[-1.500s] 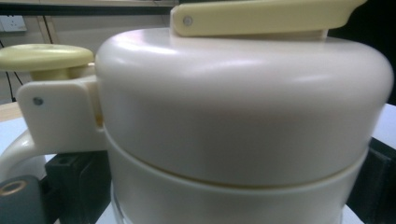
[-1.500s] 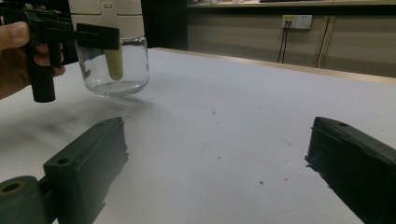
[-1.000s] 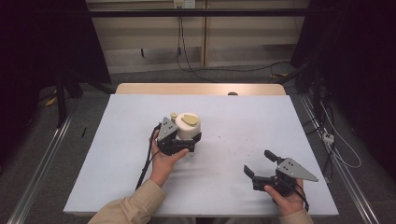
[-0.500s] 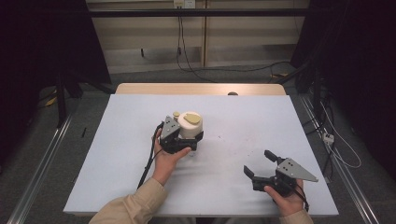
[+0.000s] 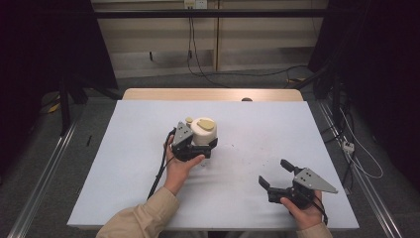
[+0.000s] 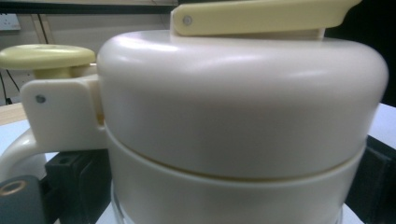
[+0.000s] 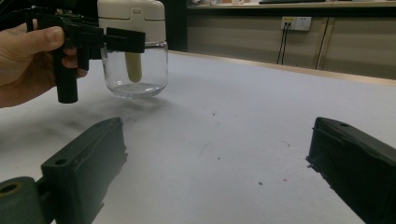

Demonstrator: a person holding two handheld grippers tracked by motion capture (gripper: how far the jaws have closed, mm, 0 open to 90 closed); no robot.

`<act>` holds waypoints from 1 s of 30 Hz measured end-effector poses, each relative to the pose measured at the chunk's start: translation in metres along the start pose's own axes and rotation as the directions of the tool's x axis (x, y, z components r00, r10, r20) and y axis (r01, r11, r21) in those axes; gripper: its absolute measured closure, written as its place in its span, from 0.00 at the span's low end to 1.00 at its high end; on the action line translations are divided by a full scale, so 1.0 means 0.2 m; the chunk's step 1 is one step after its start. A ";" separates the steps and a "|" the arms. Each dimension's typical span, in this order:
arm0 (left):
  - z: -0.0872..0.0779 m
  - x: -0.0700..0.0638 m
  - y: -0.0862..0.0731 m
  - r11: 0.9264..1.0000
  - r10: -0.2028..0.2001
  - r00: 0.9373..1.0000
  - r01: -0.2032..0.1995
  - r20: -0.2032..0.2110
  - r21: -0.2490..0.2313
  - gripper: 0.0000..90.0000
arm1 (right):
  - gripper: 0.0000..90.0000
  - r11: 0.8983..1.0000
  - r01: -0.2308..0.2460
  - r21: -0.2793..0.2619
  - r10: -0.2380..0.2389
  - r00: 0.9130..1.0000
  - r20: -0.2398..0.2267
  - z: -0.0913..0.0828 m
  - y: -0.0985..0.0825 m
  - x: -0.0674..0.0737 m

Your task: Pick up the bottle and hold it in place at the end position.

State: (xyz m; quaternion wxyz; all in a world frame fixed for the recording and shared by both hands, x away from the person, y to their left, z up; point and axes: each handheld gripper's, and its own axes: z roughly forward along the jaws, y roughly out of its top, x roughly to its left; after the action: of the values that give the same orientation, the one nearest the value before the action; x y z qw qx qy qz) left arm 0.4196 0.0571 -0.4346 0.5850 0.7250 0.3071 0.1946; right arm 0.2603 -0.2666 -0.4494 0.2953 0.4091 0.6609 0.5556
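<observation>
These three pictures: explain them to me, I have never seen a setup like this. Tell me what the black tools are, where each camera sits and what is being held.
A person sits at a white table with a hand-held claw tool in each hand. The high view looks down from above; the other two cameras ride on the tools.

The left claw is shut on a glass jar with a cream lid. The right gripper view shows the jar lifted off the table. The left gripper view sees its lid up close.

The right claw is open and holds nothing, near the table's front right.
</observation>
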 end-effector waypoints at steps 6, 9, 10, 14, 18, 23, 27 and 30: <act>0.01 0.00 0.00 1.000 -0.007 1.000 0.007 0.003 -0.001 0.06 | 0.04 1.000 -0.001 -0.001 0.001 1.000 -0.001 0.00 0.00 0.00; 0.02 0.00 0.00 1.000 -0.008 1.000 0.008 0.001 0.002 0.06 | 0.04 1.000 -0.003 -0.003 0.003 1.000 -0.002 0.00 0.00 0.00; 0.03 0.00 0.00 1.000 -0.012 1.000 0.012 0.000 0.004 0.06 | 0.04 1.000 -0.003 -0.003 0.003 1.000 -0.002 0.00 0.00 0.00; 0.04 0.01 0.00 1.000 -0.010 1.000 0.010 0.000 0.005 0.06 | 0.04 1.000 -0.004 -0.004 0.004 1.000 -0.001 0.00 0.00 0.00; 0.05 0.00 0.00 1.000 -0.012 1.000 0.012 0.001 0.004 0.06 | 0.04 1.000 -0.006 -0.005 0.006 1.000 -0.002 0.00 0.00 0.00; 0.06 0.00 -0.01 1.000 -0.011 1.000 0.011 0.003 0.006 0.06 | 0.04 1.000 -0.005 -0.005 0.005 1.000 -0.002 0.00 0.00 0.00; 0.07 0.00 -0.01 1.000 -0.021 1.000 0.021 0.005 0.009 0.06 | 0.04 1.000 -0.005 -0.006 0.005 1.000 -0.003 0.00 0.00 0.00; 0.08 0.00 -0.02 1.000 -0.021 1.000 0.021 0.006 0.011 0.06 | 0.04 1.000 -0.008 -0.006 0.008 1.000 -0.001 0.00 0.00 0.00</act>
State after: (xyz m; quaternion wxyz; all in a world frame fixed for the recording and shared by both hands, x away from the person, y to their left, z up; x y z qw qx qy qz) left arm 0.4295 0.0465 -0.4418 0.5837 0.7257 0.3140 0.1847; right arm 0.2602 -0.2673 -0.4491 0.2937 0.4107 0.6577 0.5589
